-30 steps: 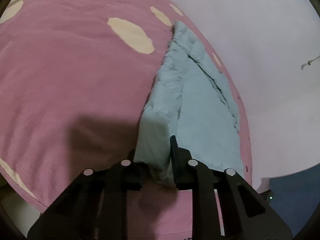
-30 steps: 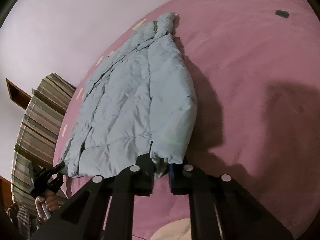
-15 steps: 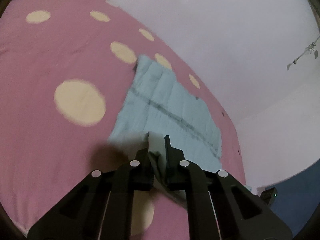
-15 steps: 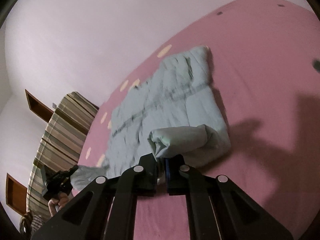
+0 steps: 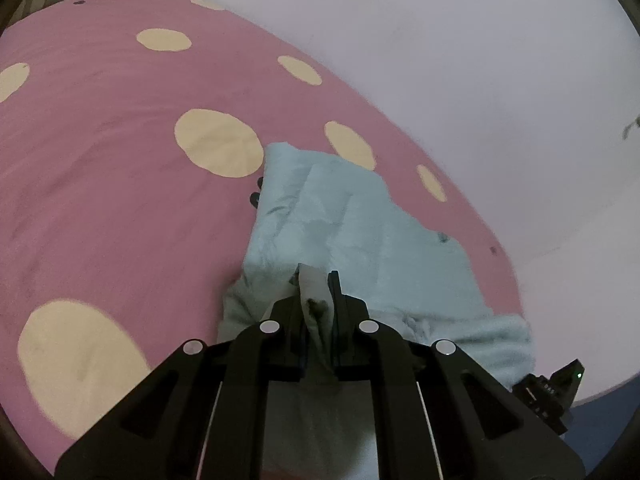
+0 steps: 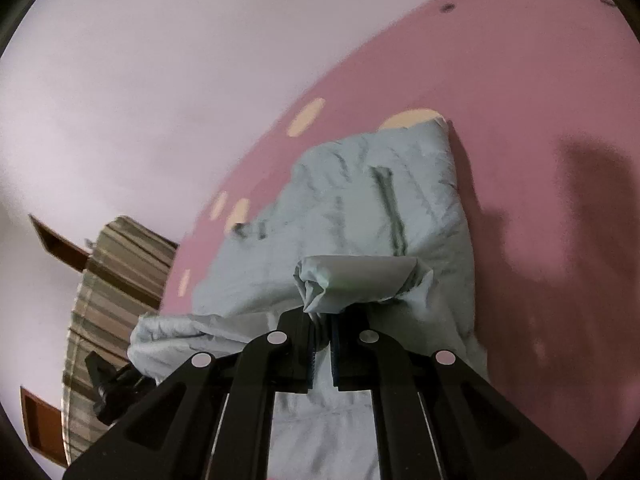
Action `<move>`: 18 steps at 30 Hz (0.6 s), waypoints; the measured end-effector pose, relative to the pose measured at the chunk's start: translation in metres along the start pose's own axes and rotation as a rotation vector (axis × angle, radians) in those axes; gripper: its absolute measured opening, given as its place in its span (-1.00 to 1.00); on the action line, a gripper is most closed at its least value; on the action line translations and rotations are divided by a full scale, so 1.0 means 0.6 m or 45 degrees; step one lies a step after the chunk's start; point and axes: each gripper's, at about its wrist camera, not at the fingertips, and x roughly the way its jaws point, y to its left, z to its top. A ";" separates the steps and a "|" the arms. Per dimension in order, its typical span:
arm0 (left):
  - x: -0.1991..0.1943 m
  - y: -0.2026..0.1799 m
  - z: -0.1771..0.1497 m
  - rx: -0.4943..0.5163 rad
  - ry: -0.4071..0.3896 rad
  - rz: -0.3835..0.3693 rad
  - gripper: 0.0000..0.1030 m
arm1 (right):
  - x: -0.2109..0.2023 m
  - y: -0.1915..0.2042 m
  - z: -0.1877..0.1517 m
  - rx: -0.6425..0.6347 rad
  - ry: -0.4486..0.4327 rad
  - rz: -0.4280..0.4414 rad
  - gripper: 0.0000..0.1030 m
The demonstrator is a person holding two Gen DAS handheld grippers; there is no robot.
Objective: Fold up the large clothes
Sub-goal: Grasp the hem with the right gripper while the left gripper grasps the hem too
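A pale blue padded jacket lies on a pink bedspread with cream dots. My left gripper is shut on a fold of the jacket's edge, lifted over the rest of the garment. In the right wrist view the same jacket shows a dark zip line, and my right gripper is shut on a bunched corner of it, held above the lower layer. The other gripper shows at the lower left of that view, and at the lower right of the left wrist view.
The pink bedspread runs to a pale wall at the far side. A striped curtain and brown frames stand at the left of the right wrist view. A dark blue floor patch shows beyond the bed edge.
Both grippers have carried the jacket's near edge across the bed, doubling it over itself. The visible garment looks shorter and the folded layer now lies over the lower one.
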 end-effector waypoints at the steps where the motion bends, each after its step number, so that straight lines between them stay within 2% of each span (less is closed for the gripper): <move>1: 0.013 0.003 0.005 0.004 0.009 0.012 -0.85 | 0.016 -0.007 0.005 0.010 0.012 -0.018 -0.90; 4: 0.046 0.012 0.011 0.027 0.041 0.055 -0.85 | 0.044 -0.029 0.013 0.028 0.035 -0.059 -0.90; 10: 0.060 0.021 0.015 0.050 0.051 0.051 -0.85 | 0.041 -0.046 0.014 0.048 0.035 -0.020 -0.85; 11: 0.054 0.017 0.014 0.073 0.043 0.045 -0.84 | 0.036 -0.045 0.014 0.047 0.033 -0.014 -0.78; 12: 0.049 0.014 0.015 0.087 0.032 0.045 -0.81 | 0.031 -0.043 0.014 0.047 0.030 -0.011 -0.58; 13: 0.041 0.012 0.014 0.099 0.020 0.040 -0.65 | 0.020 -0.042 0.012 0.046 0.021 0.001 -0.44; 14: 0.033 0.008 0.014 0.111 0.009 0.033 -0.56 | 0.010 -0.043 0.013 0.045 0.010 0.008 -0.13; 15: 0.019 0.004 0.015 0.126 -0.009 0.021 -0.35 | -0.003 -0.042 0.012 0.041 -0.009 0.010 0.07; 16: 0.010 0.002 0.016 0.133 -0.026 0.020 -0.17 | -0.015 -0.041 0.013 0.033 -0.028 0.011 0.09; 18: -0.010 0.001 0.018 0.148 -0.065 0.012 0.03 | -0.036 -0.039 0.013 0.011 -0.046 0.021 0.10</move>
